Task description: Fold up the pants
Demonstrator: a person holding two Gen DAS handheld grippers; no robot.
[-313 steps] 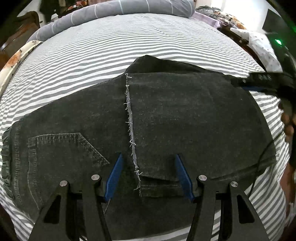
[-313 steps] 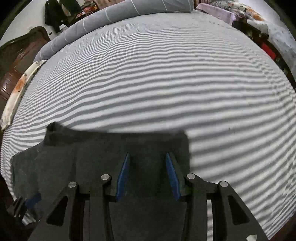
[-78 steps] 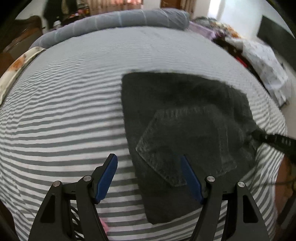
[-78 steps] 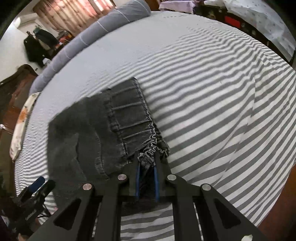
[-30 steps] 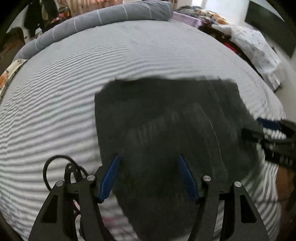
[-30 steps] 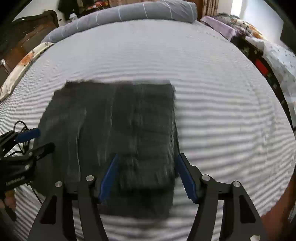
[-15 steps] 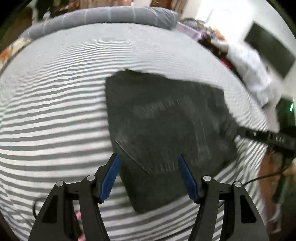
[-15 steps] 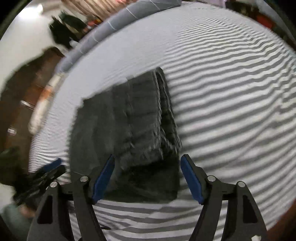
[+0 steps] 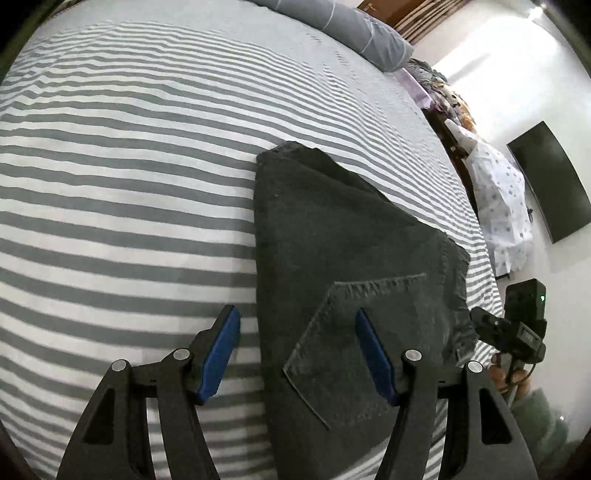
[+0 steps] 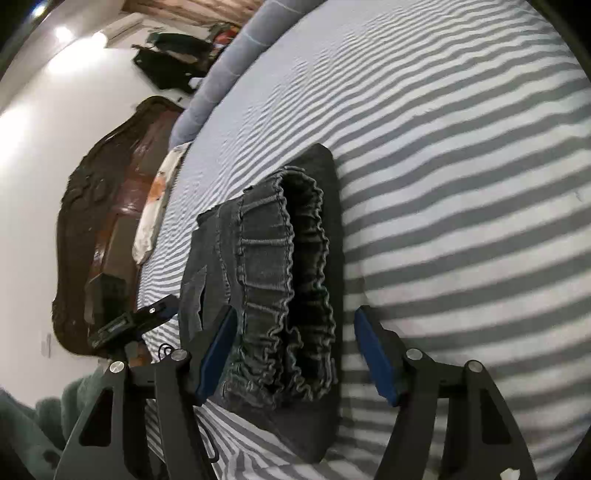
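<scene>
Two views, both showing the pants [image 9: 343, 258] lying folded into a compact dark-denim packet on the striped bedsheet [image 9: 122, 192].

Left wrist view: left gripper [image 9: 299, 354] is hanging w/ jaws wide apart, holding nothing. It's straddling the packet's near-left edge, one blue pad over sheet, the other over the back pocket [image 9: 354, 332], which is facing up. Right gripper [image 9: 508, 332] is showing just beyond the packet's right edge; can't tell here if it's touching cloth. Grey bolster [image 9: 351, 29] is lying well beyond the packet, at the head of the bed.

Right wrist view: right gripper [image 10: 291, 350] is also gaping, empty, w/ the ruffled elastic waistband [image 10: 284, 284] sitting between its pads at the packet's near end. Waistband layers are puffing up, not lying flat. Left gripper [image 10: 133, 325] is visible just left of the packet. Wooden headboard [image 10: 99, 229] is standing far left of it.

Judgement: fold is looking basically done; step in hand is prob. tidying or letting go. To do it well: press the waistband stack down gently, square the edges w/o dragging the top layer, lift both tools straight up so pads aren't snagging the denim and reopening the fold.
</scene>
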